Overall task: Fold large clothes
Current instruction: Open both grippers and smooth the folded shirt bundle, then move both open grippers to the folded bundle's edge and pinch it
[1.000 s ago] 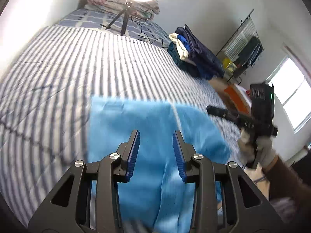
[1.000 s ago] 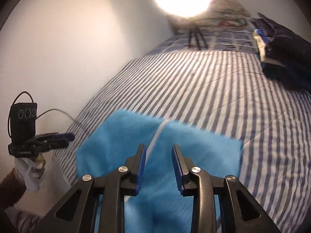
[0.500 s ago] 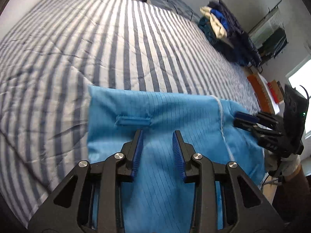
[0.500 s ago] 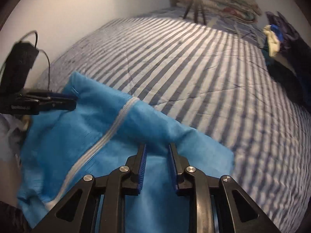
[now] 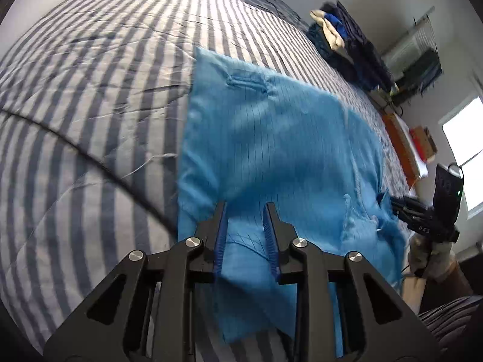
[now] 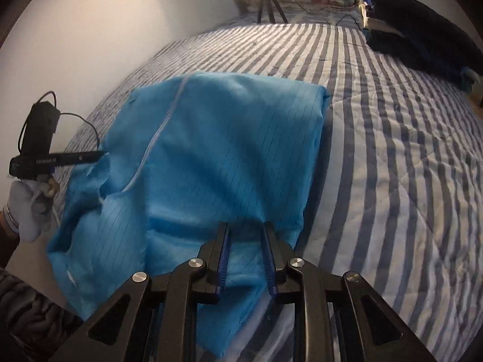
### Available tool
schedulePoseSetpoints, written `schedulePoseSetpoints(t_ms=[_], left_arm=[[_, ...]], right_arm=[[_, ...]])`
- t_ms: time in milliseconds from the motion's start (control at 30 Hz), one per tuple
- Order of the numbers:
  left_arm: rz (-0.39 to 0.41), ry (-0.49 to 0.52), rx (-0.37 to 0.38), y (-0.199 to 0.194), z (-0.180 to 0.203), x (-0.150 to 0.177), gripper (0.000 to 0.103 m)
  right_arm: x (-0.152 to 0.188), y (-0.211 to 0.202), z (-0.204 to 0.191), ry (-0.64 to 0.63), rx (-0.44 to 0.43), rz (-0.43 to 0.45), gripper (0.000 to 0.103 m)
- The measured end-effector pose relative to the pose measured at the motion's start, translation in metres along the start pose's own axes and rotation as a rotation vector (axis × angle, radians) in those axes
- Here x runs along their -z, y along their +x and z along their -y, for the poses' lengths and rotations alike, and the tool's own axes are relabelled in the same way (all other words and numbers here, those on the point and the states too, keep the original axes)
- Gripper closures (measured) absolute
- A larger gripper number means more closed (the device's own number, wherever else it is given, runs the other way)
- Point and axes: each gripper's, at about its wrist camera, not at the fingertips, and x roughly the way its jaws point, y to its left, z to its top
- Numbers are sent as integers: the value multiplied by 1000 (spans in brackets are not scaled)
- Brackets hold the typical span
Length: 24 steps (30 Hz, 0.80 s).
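I hold both hand-held grippers, left (image 5: 244, 226) and right (image 6: 246, 246), released above the blue zip garment (image 6: 217, 150) on the striped bed (image 6: 392, 150); its near edge overhangs and may slide off.

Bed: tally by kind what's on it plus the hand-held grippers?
Blue garment: 1
Dark clothes pile: 1
Tripod: 1
Hand-held grippers: 2, left hand-held gripper, right hand-held gripper
Total: 5
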Motion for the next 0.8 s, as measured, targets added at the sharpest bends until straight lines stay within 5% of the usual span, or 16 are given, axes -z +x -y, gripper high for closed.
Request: schedulePoseSetpoints(t_ms=[200,400,567,667,800], left_arm=[[207,-6,18,-122,13,11,77],[436,16,-2,-287,34,34,58],[578,34,-90,-385,54,54,40],[587,15,-72,-394,50,59,37],[510,41,-95,-325,44,51,37]], right_arm=[[1,-73,-12,-19,10,142,75],[0,-152,-10,6,-10,323,63],[-18,-189,-3,-20,10,390,56],[-28,-194,4,-28,2,390,36],[-39,-156,28,48,-44,322,35]])
